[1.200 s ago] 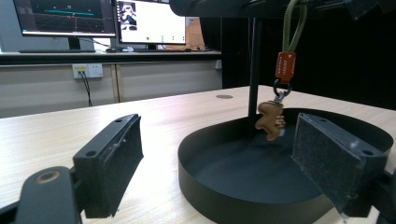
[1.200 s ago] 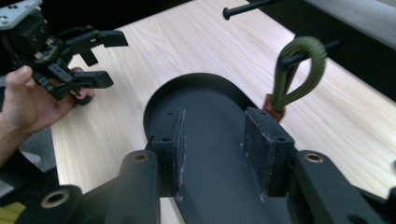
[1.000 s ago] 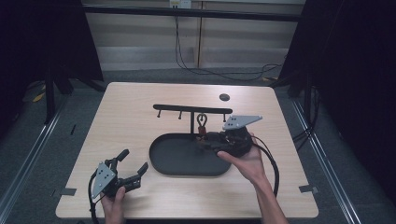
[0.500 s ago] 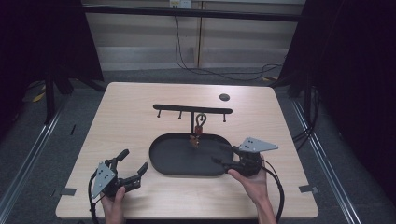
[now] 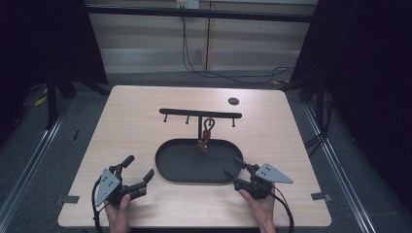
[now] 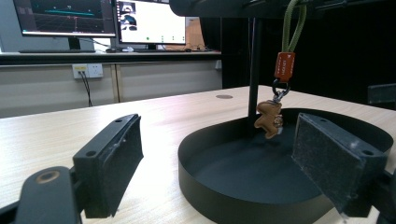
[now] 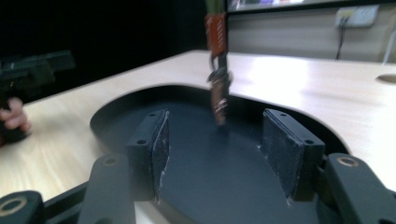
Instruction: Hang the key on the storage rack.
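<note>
Black fingers spread wide on both: left gripper (image 5: 138, 175) and right gripper (image 5: 237, 174) sit low on the wooden tabletop (image 5: 136, 121), either side of the oval tray (image 5: 170, 167), nothing held. Beyond, a keychain (image 5: 207, 130) hangs from the rack (image 5: 200, 114) over the tray. Left gripper view adds its bear charm (image 6: 268, 118) + far monitors (image 6: 107, 18).

table (image 5: 145, 121) pale wood grain | tray (image 5: 167, 165) black | rack (image 5: 200, 113) black | loop (image 6: 293, 18) olive green | tag (image 6: 284, 66) orange-red | charm (image 6: 268, 119) brown | jaws black | gripper plates (image 5: 274, 173) grey
</note>
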### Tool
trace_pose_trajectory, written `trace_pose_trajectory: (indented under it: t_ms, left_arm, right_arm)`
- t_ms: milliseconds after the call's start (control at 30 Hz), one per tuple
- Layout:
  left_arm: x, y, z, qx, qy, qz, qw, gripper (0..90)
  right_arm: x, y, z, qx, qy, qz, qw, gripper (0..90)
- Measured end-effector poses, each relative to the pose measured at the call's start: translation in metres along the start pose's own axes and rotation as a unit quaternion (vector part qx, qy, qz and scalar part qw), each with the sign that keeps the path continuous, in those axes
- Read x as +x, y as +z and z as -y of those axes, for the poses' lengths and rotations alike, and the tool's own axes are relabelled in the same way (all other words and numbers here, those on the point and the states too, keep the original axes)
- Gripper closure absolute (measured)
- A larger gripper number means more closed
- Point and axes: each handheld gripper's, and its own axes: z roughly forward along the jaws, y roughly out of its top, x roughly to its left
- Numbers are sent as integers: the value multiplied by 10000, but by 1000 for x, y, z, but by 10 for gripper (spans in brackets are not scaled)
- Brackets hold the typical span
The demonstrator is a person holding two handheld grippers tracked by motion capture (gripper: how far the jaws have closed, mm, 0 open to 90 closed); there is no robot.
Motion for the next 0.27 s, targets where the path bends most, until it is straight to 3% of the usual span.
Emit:
trace_pose_trajectory:
  t_ms: [100, 267]
  left_arm:
    - [0, 0, 0, 2, 2, 7, 10000, 157]
    - [0, 0, 0, -5, -5, 14, 10000, 157]
  right_arm:
    - [1, 1, 1, -42, 52, 270, 9996, 400]
    - [5, 5, 2, 155, -152, 304, 9993, 379]
